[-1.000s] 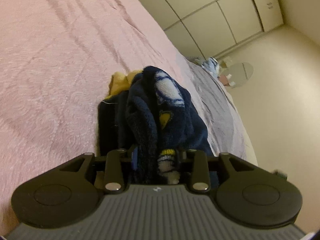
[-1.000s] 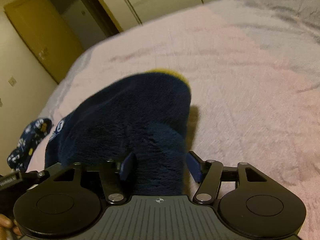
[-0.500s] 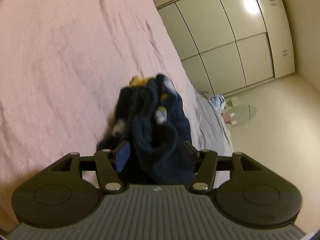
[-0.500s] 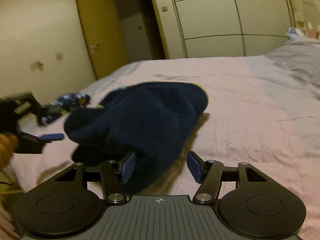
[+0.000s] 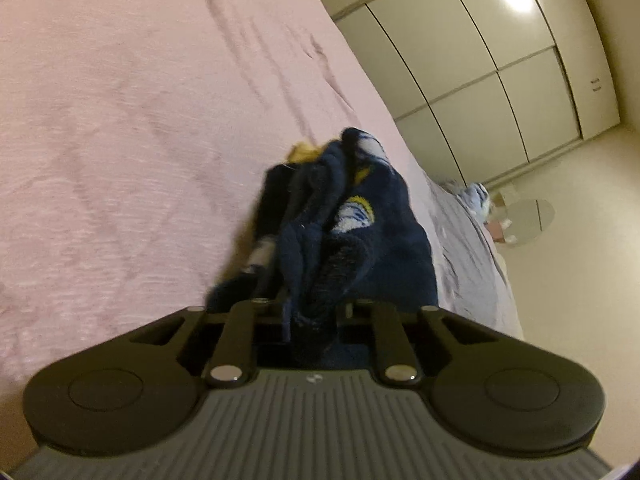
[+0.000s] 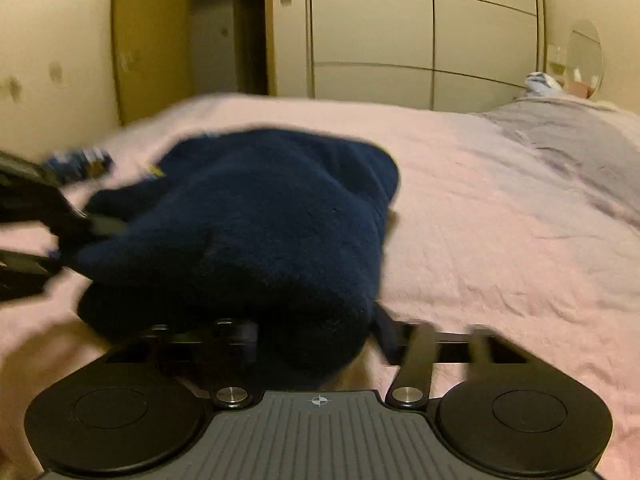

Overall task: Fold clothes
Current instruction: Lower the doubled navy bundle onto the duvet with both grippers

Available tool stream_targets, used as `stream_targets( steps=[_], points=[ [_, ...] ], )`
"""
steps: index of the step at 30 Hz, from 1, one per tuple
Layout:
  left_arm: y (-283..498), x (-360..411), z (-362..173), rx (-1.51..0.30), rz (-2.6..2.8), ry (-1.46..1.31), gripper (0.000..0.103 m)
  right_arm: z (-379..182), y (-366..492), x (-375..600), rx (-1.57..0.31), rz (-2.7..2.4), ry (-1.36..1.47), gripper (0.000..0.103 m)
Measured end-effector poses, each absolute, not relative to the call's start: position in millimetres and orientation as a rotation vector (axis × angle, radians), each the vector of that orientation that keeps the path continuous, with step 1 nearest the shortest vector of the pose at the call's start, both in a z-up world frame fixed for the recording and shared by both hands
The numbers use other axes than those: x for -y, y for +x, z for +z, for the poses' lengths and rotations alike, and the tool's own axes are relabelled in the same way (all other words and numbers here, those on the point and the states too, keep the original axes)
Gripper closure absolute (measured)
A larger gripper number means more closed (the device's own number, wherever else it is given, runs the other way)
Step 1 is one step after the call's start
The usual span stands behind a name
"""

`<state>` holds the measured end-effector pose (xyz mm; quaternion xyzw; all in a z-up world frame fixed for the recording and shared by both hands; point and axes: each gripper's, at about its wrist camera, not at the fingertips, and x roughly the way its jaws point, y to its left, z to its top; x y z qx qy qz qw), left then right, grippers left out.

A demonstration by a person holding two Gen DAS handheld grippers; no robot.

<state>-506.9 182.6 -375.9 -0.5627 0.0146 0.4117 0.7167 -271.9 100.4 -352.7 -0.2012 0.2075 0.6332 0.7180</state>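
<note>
Your right gripper (image 6: pixel 316 340) is smeared by motion, and the navy fleece garment (image 6: pixel 248 232) bulges over its fingertips, so you cannot see contact. At far left, your left gripper (image 6: pixel 28 216) is blurred and cut off.

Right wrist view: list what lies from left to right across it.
Black left gripper at the left edge → bunched navy fleece garment → bare pink bedspread → grey blanket at the right.

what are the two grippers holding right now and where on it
Both jaws are closing on the navy fleece garment: left gripper on a bunched fold at one end, right gripper around the thick rolled end.
</note>
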Motion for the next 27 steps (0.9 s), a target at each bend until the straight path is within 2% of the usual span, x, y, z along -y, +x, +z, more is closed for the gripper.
stream_targets(
  steps=[1,4,10,11,12,14,16,19,24,27],
  points=[
    [-511.9,-180.6,-378.6,-0.017,0.916,-1.254,0.089,-353.2,-273.6,-100.0,-0.413,1.386,-0.500,0.070],
    [-521.0,-175.3,-382.4,-0.001,0.905,-1.260,0.089,-352.3,-274.1,-93.5,-0.305,1.403,-0.617,0.080],
    [-519.7,-174.8,-387.3,-0.051,0.921,-1.201,0.088,-378.6,-296.1,-85.4,-0.084,1.422,-0.838,0.081],
    [-518.9,-174.5,-385.3,-0.068,0.924,-1.174,0.086,-382.3,-298.6,-85.2,-0.056,1.429,-0.863,0.080],
    [-518.0,-173.0,-381.5,-0.090,0.933,-1.140,0.083,-379.2,-297.4,-83.6,-0.048,1.456,-0.864,0.074],
    [-516.6,-170.5,-373.4,-0.132,0.957,-1.082,0.079,-363.7,-280.7,-80.6,-0.135,1.533,-0.807,0.069],
    [-517.5,-168.2,-363.8,-0.151,0.961,-1.047,0.079,-344.5,-260.7,-77.7,-0.241,1.605,-0.728,0.060],
    [-520.1,-166.0,-342.2,-0.155,0.956,-0.998,0.079,-312.1,-232.8,-70.0,-0.365,1.649,-0.530,0.053],
    [-501.4,-172.4,-291.2,-0.174,0.951,-0.786,0.075,-291.1,-200.1,-82.2,-0.584,1.565,-0.147,0.052],
    [-475.8,-188.5,-274.4,-0.215,0.924,-0.700,0.075,-296.3,-197.6,-111.4,-0.682,1.483,-0.094,0.053]
  ],
)
